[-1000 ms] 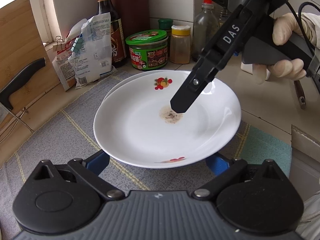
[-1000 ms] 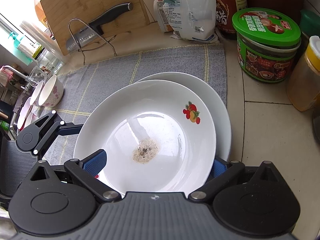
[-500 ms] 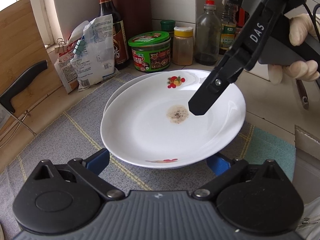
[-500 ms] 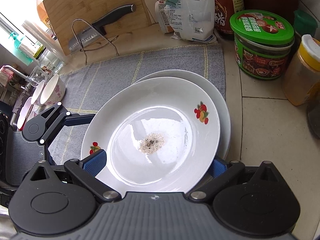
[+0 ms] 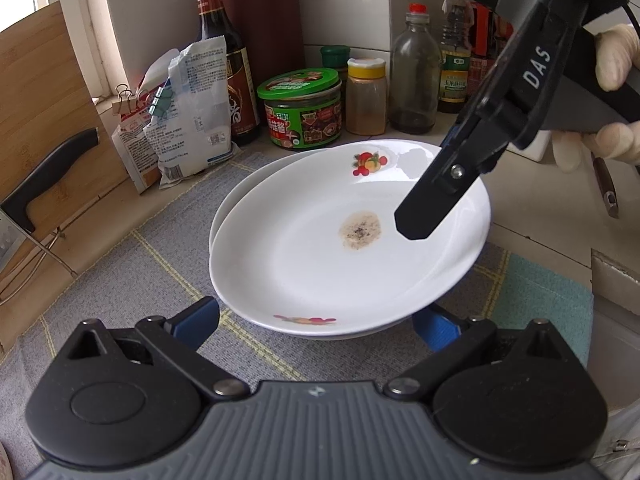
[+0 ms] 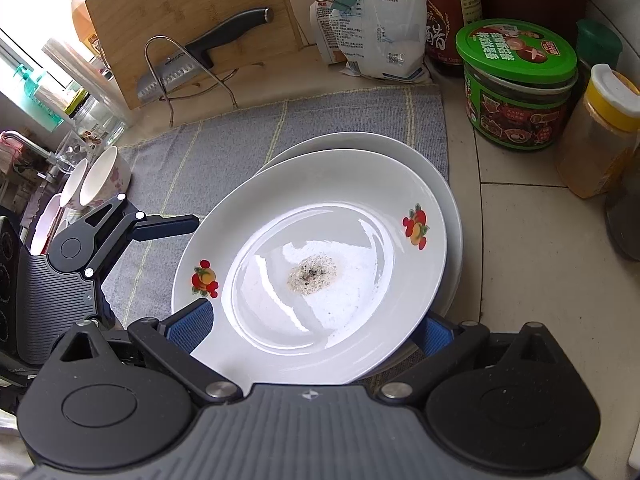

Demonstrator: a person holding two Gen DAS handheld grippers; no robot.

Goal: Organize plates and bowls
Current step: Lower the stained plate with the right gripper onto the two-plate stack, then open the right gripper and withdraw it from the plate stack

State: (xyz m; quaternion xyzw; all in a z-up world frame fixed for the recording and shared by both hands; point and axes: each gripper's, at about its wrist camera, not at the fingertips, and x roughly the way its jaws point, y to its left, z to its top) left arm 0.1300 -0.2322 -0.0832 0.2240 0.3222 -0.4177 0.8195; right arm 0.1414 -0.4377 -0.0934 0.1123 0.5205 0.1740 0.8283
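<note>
White china forms the stack: the upper plate [image 6: 320,248], soiled at its centre, is set slightly off-centre on the lower plate [image 6: 450,200] upon the grey mat [image 6: 224,148] on the table. Both the left gripper [image 5: 316,320] and the right gripper [image 6: 316,328] are spread wide, grasping nothing. Two bowls [image 6: 98,180] remain apart near the sink, so the task is judged partly complete.
</note>
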